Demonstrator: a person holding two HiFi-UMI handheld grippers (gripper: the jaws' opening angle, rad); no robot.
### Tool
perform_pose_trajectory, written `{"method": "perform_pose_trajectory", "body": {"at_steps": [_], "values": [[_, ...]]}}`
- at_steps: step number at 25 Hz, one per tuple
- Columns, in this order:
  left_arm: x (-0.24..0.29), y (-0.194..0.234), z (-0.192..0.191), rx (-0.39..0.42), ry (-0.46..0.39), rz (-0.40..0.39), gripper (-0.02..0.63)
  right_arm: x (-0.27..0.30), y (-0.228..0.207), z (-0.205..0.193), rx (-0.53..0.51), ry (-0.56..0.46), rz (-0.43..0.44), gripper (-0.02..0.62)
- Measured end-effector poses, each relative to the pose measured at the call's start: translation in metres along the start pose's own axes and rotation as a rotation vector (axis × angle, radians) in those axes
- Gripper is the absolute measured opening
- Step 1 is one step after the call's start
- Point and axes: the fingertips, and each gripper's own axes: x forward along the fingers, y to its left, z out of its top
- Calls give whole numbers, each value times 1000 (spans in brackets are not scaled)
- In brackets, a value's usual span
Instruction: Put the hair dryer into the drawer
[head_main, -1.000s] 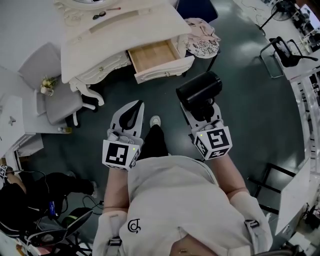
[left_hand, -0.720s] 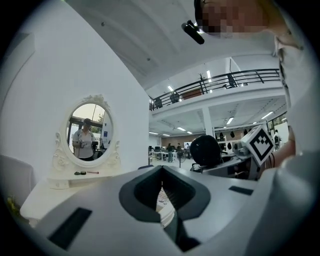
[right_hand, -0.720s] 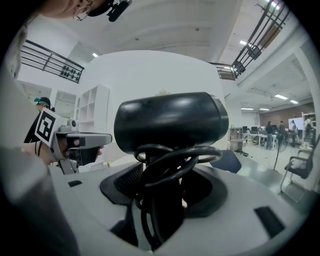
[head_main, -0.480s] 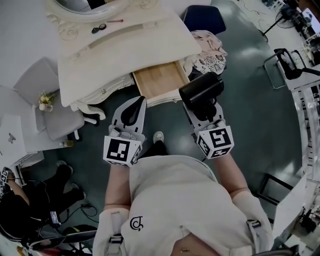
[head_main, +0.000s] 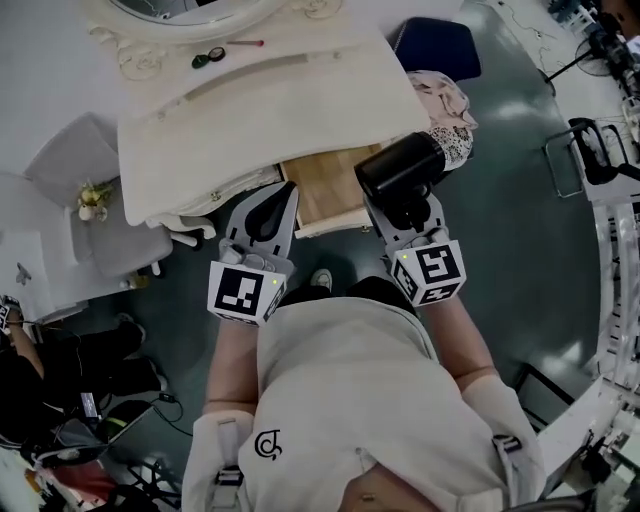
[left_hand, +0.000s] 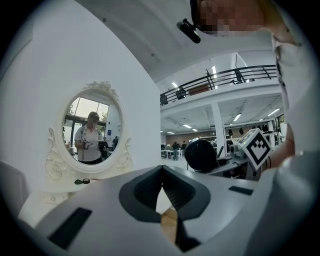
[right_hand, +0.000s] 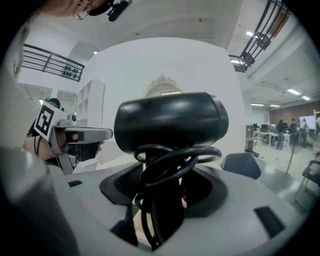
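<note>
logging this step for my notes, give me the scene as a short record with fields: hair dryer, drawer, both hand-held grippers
hair dryer: black, cord looped round its handle, held at the right edge of the drawer, not yet inside
drawer: open, visible wooden floor bare
right hand-held gripper: shut on the hair dryer's handle
left hand-held gripper: shut, empty, in front of the dressing table

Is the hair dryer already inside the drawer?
No, the hair dryer is held up in the right claw, and the open drawer shows only its bare wooden bottom.
</note>
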Motion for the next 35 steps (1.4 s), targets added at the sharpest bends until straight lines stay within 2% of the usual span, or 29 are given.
{"method": "perform_pose_trajectory", "body": {"at_steps": [8, 15, 20, 26, 31, 35], "values": [[10, 22, -26, -18, 33, 129, 14, 61, -3, -17, -52, 59, 180, 247], [23, 32, -47, -117, 67, 298, 14, 98, -5, -43, -162, 150, 408, 247], [26, 37, -64, -142, 79, 381, 14, 120, -1, -86, -198, 262, 552, 247], [29, 38, -88, -150, 103, 452, 14, 137, 12, -152, -327, 366, 740, 247], [11, 41, -113, -196, 130, 545, 14, 147, 22, -212, -403, 480, 826, 247], [1, 47, -129, -204, 135, 590, 14, 151, 23, -262, -492, 572, 882, 247]]}}
